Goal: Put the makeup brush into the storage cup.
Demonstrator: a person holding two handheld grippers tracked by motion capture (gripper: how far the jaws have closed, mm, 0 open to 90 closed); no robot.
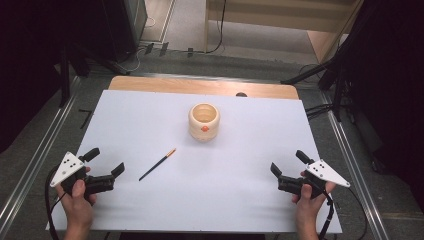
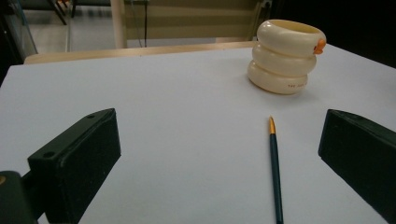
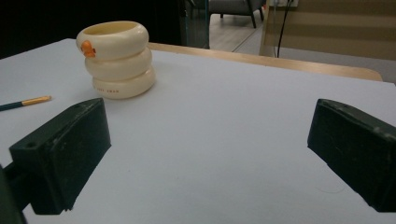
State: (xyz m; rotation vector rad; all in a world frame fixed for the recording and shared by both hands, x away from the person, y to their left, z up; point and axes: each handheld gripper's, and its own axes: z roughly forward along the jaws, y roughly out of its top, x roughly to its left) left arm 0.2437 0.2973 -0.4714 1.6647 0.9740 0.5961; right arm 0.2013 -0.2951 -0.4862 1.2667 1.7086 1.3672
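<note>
High view, left hand-held gripper [image 1: 106, 162] low, gaping

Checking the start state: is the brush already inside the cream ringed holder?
No, the thin dark brush lies flat on the white table, apart from the holder.

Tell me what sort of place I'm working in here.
Probably a lab data-recording setup, not a home: a wooden table under a white sheet, dark curtains at both sides, cables across the grey floor, and just a cream ribbed pot with a thin dark paintbrush.
</note>
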